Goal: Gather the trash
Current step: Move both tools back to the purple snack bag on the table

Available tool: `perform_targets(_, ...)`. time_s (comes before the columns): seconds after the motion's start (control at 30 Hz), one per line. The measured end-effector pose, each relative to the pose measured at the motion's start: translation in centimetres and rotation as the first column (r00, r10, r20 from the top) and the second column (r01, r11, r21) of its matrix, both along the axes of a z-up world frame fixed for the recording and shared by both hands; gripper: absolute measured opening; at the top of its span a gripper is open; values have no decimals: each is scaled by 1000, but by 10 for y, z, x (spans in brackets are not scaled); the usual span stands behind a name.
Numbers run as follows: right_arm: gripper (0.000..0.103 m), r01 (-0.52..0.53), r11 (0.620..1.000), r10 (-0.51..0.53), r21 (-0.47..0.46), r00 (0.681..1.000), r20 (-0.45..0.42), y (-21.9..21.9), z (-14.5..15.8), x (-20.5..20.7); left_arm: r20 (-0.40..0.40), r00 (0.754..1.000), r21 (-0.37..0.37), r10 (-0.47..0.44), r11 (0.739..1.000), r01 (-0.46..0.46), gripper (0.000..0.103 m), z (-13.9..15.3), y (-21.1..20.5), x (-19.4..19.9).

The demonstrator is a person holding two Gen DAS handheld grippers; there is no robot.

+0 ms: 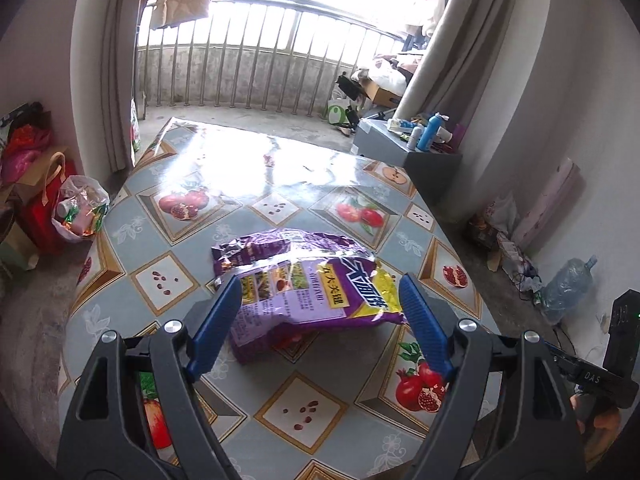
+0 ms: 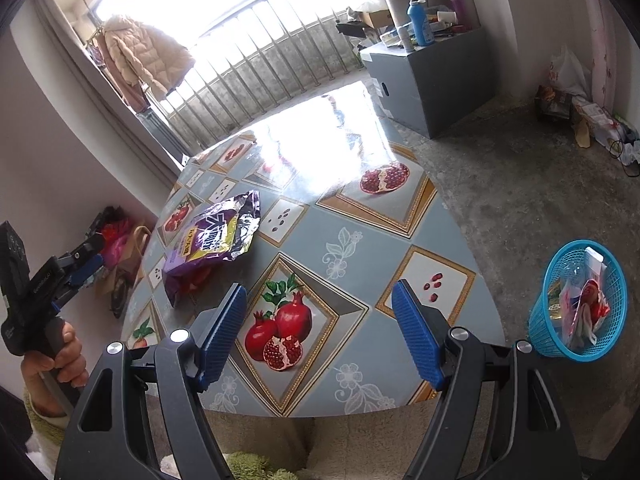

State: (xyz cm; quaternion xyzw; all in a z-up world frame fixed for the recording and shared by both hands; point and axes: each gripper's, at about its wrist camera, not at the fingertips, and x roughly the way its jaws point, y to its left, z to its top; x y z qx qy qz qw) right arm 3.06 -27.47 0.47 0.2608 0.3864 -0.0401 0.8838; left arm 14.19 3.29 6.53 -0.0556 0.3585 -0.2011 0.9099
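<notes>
we see the left gripper (image 1: 320, 292) with its jaws spread wide, and nothing is clamped in them. its two blue pads (image 1: 216, 328) stand on either side of a purple bag (image 1: 304, 288), and a gap shows between each pad and the bag, so the bag is framed but not gripped. the bag is crumpled, purple with a yellow patch and printed text, its torn silver end turned toward the far edge. it lies on the tabletop (image 1: 280, 200), and in the left wrist view it sits near the middle of the width, closer to the near edge than to the far one. in the right wrist view the same bag (image 2: 216, 240) lies toward the left edge.

our right gripper (image 2: 318, 300) is also wide open and holds nothing; between its pads (image 2: 416, 340) we see only the cloth's pomegranate print. it hangs over the near edge of the tabletop (image 2: 360, 220), well apart from the bag.

a blue basket (image 2: 580, 300) stands on the floor just off the right edge of the tabletop, already holding some wrappers and paper.

at the left of the right wrist view a hand (image 2: 64, 352) grips the handle of the left gripper (image 2: 86, 266), which points toward the bag.

a grey cabinet (image 2: 420, 76) with a blue bottle (image 2: 418, 24) on top stands beyond the far right corner.
</notes>
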Motion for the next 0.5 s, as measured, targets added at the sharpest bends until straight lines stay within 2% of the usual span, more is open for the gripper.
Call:
perform_targets(0.23, 73, -87, 994, 88, 68, 996, -6, 19, -5, 41, -40, 998, -14, 50, 999, -51, 76, -21, 28, 21)
perform_targets(0.4, 73, -171, 970, 175, 172, 985, -6, 40, -15, 78, -52, 998, -14, 48, 999, -49, 60, -39, 33, 55)
perform_targets(0.5, 68, -222, 948, 228, 229, 974, -1, 58, -23, 95, -79, 996, 13, 41, 999, -40, 46, -58, 29, 84)
